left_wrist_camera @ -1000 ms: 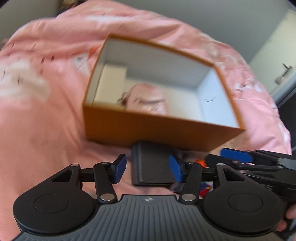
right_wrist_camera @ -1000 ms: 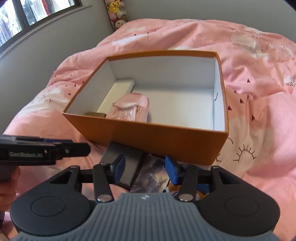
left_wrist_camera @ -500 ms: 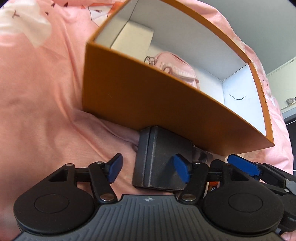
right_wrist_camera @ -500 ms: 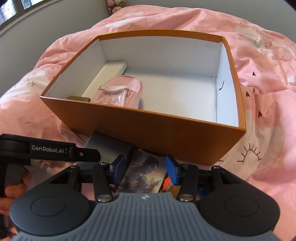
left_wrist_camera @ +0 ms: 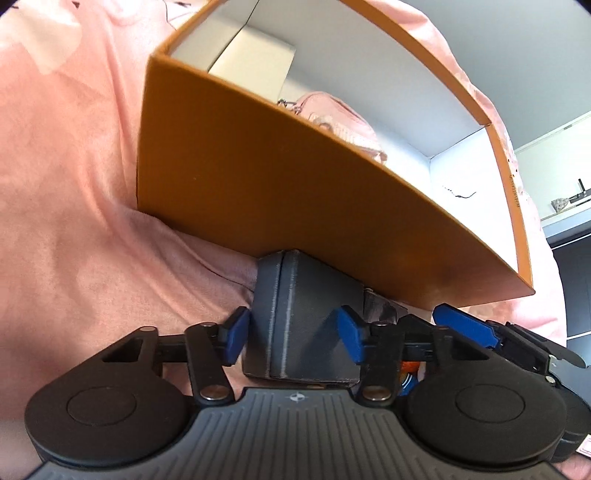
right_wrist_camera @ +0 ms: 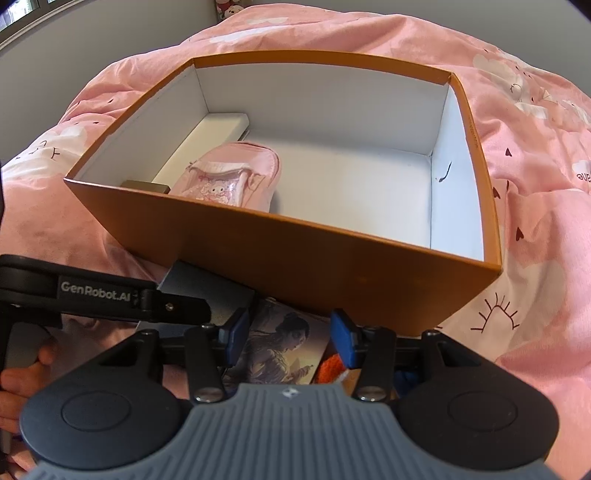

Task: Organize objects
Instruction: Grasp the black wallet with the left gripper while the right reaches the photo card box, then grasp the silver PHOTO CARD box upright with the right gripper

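Note:
An open orange box (right_wrist_camera: 295, 254) with a white inside sits on the pink bedding and shows in the left wrist view (left_wrist_camera: 295, 177) too. Inside lie a pink pouch (right_wrist_camera: 232, 181), a white block (right_wrist_camera: 218, 129) and a small tan item (right_wrist_camera: 142, 185). A dark grey box (left_wrist_camera: 299, 321) lies against the orange box's front wall. My left gripper (left_wrist_camera: 293, 336) is open, its blue pads on either side of the grey box. My right gripper (right_wrist_camera: 290, 338) is open over a picture card (right_wrist_camera: 280, 350), with an orange item (right_wrist_camera: 330, 367) beside it.
The pink duvet (right_wrist_camera: 535, 177) with heart and cloud prints lies all around. A grey wall and window are at the far left (right_wrist_camera: 55, 44). Plush toys (right_wrist_camera: 232, 7) sit at the far edge. A white shelf (left_wrist_camera: 569, 210) stands at the right.
My left gripper has dropped low and moved forward, so its pads now flank the grey box. My right gripper has moved closer over the picture card. The orange box looms larger.

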Demonstrator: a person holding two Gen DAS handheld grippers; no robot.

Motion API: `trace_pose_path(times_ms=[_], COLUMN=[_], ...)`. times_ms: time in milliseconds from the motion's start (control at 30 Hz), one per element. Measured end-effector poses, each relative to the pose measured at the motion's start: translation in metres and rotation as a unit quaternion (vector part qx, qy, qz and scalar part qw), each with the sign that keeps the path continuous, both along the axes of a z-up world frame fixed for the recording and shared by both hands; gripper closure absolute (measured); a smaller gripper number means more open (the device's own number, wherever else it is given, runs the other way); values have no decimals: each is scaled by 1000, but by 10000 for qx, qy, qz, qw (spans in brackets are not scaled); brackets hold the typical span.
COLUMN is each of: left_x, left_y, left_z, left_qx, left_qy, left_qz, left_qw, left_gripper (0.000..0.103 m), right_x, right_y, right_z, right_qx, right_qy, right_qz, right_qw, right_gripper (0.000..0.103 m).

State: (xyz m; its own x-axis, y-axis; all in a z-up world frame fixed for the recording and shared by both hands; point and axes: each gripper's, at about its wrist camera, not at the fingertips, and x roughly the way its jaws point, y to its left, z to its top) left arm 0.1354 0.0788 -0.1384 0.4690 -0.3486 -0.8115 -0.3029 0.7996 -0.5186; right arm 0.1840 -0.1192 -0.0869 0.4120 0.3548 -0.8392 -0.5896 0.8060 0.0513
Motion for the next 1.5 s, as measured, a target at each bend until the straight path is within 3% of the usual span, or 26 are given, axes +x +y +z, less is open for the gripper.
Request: trace_pose_path(times_ms=[167,300,533,800,1000,1133,1267,1400,1500], left_x=[-15,-32,-40,-36,-37,-36,-37,-38,-38], left_y=[-3,-10,-6,13,17,17,19,19,18], left_z=[24,47,70,56,52,50,50,50,51], left_qx=[311,952,1601,1272,1175,1151,1107,1106,1102], left_qy=[-273,-463,-566,-444,-443,-441,-440,-446,-445], left_qz=[-25,-95,-105,37,41,37,48,37,41], left_qw=[9991,9943,9854,9909,9921,9924,9929,9929,9929], left_gripper=[60,61,61,61,61,60,60,60,61], right_x=[-2,-9,-19,-14,-10,-11,-15,-13,-12], right_y=[-1,6,30,50,59,68,75,72,68], right_z=[2,6,2,-22,-34,-44,-54,-51,-44], right_qx=[12,-7,-234,-766,-1369,-1617,-1974,-1970,-1773], right_qy=[9,-2,153,505,151,117,-55,-39,70], right_qz=[-17,147,474,233,-36,68,170,139,89], right_qw=[10000,9999,9985,9955,9905,9867,9802,9803,9841], right_gripper=[52,52,51,47,38,28,29,33,45])
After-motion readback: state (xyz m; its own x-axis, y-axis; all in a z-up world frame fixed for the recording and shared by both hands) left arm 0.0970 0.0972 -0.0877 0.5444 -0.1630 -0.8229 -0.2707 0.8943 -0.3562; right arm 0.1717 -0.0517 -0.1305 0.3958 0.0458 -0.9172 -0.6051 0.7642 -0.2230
